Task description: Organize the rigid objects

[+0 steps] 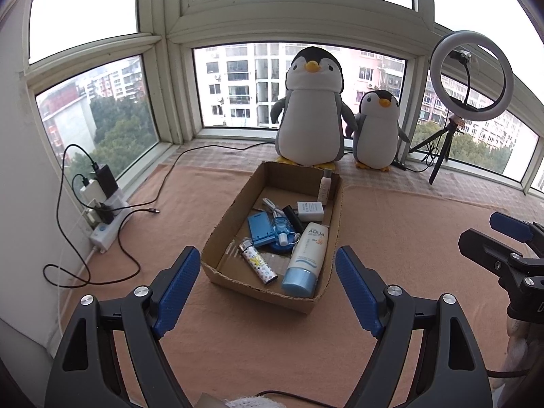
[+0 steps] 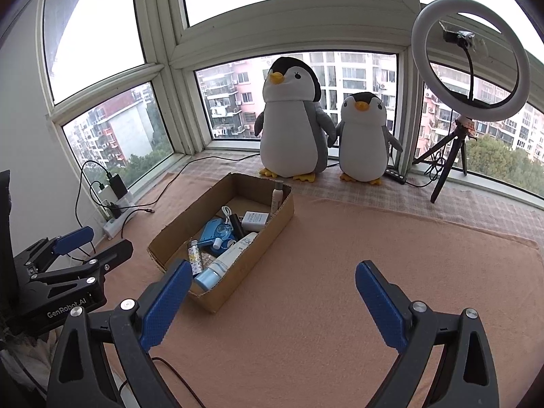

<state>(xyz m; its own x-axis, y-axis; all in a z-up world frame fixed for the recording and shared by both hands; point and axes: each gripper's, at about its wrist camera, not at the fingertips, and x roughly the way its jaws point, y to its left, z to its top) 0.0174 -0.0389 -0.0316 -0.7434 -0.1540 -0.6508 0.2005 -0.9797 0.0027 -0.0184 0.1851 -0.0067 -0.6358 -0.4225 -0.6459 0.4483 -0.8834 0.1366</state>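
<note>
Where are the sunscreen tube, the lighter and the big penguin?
Sunscreen tube (image 1: pixel 306 255): left wrist view, on its white body.
Lighter (image 1: pixel 258 262): left wrist view, on its patterned side.
Big penguin (image 2: pixel 292 136): right wrist view, on its white belly.

An open cardboard box (image 1: pixel 335 204) lies on the peach cloth and holds the items. Inside lie a white AQUA tube with a blue cap (image 1: pixel 305 260), a patterned lighter (image 1: pixel 257 262), a blue case (image 1: pixel 260 229), and a white charger (image 1: pixel 310 211). A small bottle (image 1: pixel 325 185) stands upright in the far corner.
</note>
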